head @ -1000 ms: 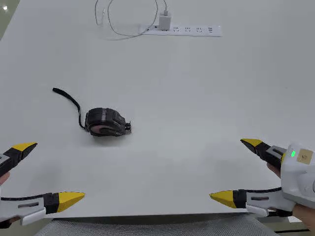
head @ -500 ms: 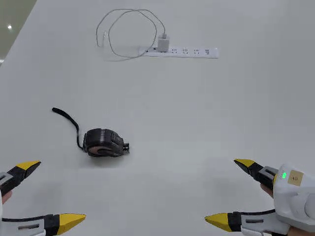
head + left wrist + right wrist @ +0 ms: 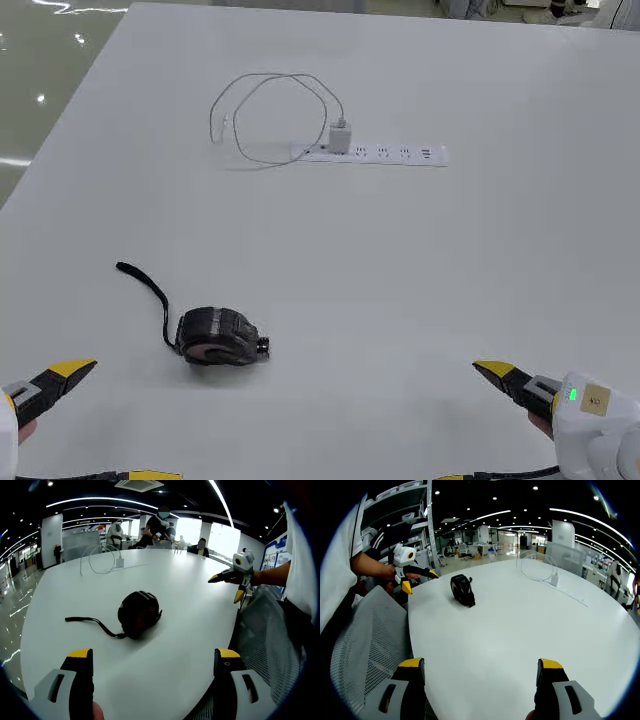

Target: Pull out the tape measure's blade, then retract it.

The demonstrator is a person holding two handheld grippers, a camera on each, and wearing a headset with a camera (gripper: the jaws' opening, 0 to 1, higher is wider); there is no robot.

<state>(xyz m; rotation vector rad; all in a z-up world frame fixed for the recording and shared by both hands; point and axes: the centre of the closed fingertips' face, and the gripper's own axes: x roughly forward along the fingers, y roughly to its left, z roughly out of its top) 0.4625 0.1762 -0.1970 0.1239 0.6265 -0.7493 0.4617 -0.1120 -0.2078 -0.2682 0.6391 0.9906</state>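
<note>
A black tape measure (image 3: pixel 218 338) lies on its side on the white table (image 3: pixel 400 260), its blade fully wound in. Its black wrist strap (image 3: pixel 150 290) trails off to the far left. My left gripper (image 3: pixel 110 425) is open at the near left edge, a short way in front of the tape measure (image 3: pixel 139 614). My right gripper (image 3: pixel 475 425) is open at the near right, well apart from the tape measure (image 3: pixel 462 590). Both pairs of yellow-tipped jaws (image 3: pixel 154 655) (image 3: pixel 480 663) hold nothing. Each gripper appears in the other's view: the right gripper (image 3: pixel 226 588) and the left gripper (image 3: pixel 420 580).
A white power strip (image 3: pixel 375 153) lies at the far side with a white charger (image 3: pixel 341 136) plugged in and a looped cable (image 3: pixel 270 110). A grey mesh chair (image 3: pixel 365 645) sits at the table's near edge. People stand beyond the far end (image 3: pixel 160 527).
The head camera has tilted up, so the whole scene sits lower in the picture. The tape measure has not moved and both grippers stay open.
</note>
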